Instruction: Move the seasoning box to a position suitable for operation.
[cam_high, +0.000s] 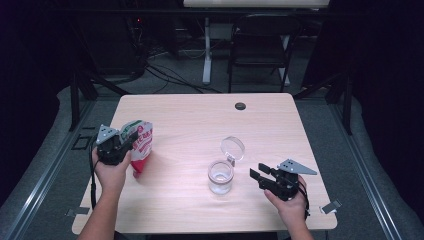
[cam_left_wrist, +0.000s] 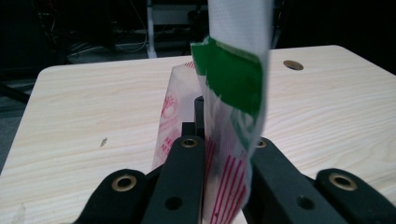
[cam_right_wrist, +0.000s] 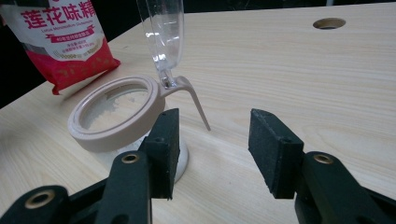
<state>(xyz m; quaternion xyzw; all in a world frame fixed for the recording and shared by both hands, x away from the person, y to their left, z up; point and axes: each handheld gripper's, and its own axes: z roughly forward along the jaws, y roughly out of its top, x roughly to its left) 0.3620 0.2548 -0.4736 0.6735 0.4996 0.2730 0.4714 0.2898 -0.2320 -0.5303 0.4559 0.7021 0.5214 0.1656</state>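
A red and white seasoning pouch with a green top band stands upright at the table's left side. My left gripper is shut on its upper edge; in the left gripper view the pouch is pinched between the two black jaws. A clear glass jar with a beige rim stands near the table's middle, its clear hinged lid flipped up. My right gripper is open just right of the jar, nothing between its jaws. In the right gripper view the jar sits left of the gripper.
A round cable hole lies near the table's far edge. A dark folding chair and a desk leg stand beyond the table. Wide bare wood lies between the pouch and the jar.
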